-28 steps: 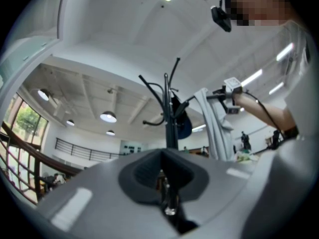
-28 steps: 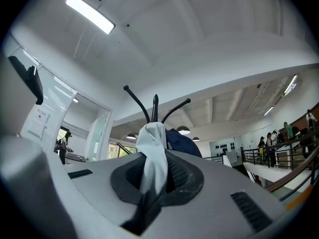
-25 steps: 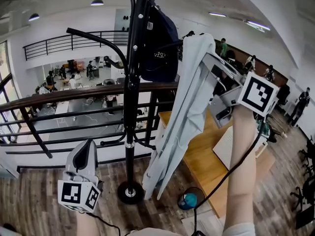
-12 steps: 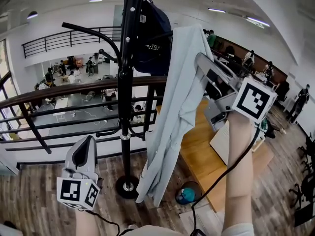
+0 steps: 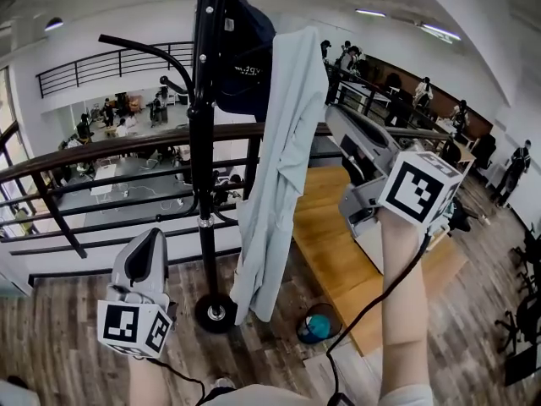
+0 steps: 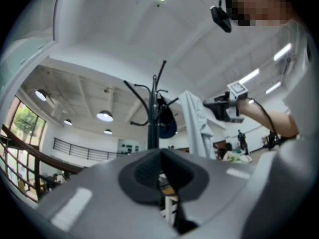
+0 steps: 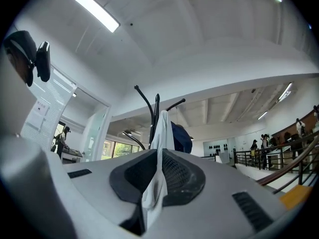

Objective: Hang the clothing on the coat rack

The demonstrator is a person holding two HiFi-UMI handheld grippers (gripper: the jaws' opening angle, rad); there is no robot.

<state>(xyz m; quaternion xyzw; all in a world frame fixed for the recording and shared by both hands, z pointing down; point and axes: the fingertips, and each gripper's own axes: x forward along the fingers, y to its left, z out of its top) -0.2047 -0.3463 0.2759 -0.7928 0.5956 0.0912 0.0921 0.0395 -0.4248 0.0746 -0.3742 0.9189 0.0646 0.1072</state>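
The black coat rack (image 5: 201,142) stands in front of me, with a dark navy garment (image 5: 245,53) hung near its top. A pale grey-blue shirt (image 5: 283,159) hangs long beside the pole, its top against the navy garment. My right gripper (image 5: 332,118) is raised at the shirt's upper right edge. In the right gripper view the gripper (image 7: 158,156) is shut on a fold of the shirt (image 7: 160,133), with the rack (image 7: 155,108) beyond. My left gripper (image 5: 153,237) is held low at the left, shut and empty, apart from the rack (image 6: 152,118).
A dark railing (image 5: 110,155) runs behind the rack, with a lower floor and people beyond it. A wooden table (image 5: 325,244) stands to the right of the rack's round base (image 5: 215,311). A blue round object (image 5: 319,325) lies on the wood floor.
My right gripper has carried the shirt left, so its top has come up against the rack's top and the navy garment. The left gripper has stayed in place.
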